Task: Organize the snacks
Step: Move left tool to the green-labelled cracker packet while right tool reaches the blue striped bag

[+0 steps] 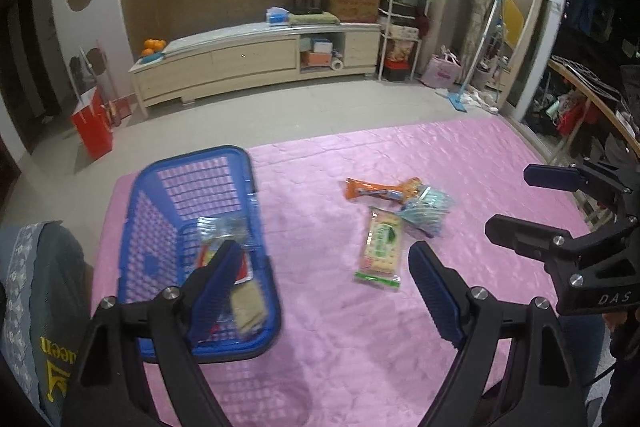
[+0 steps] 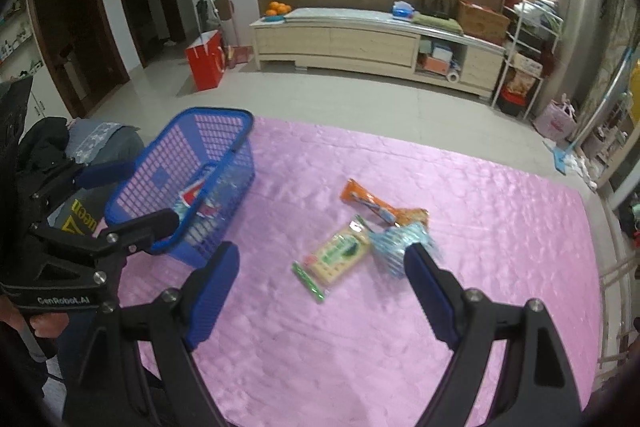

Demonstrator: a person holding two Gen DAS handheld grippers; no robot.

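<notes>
A blue plastic basket [image 1: 168, 187] [image 2: 224, 123] stands on the left of a pink mat [image 1: 320, 327] and holds several snack packets [image 1: 224, 231]. On the mat to its right lie a green-and-white cracker packet [image 1: 382, 247] [image 2: 338, 257], an orange packet [image 1: 380, 189] [image 2: 372, 205] and a light blue packet [image 1: 426, 211] [image 2: 396, 247], bunched together. My left gripper [image 1: 324, 267] is open and empty, above the mat beside the basket. My right gripper [image 2: 322, 269] is open and empty, hovering over the cracker packet; it also shows in the left wrist view [image 1: 516, 203].
The mat lies on a tiled floor. A long TV cabinet [image 1: 256, 63] stands at the far wall, a red box [image 1: 92, 127] left of it, a shelf rack [image 1: 400, 27] and a mirror [image 1: 524, 27] to the right. Dark clothing [image 1: 36, 299] lies left of the basket.
</notes>
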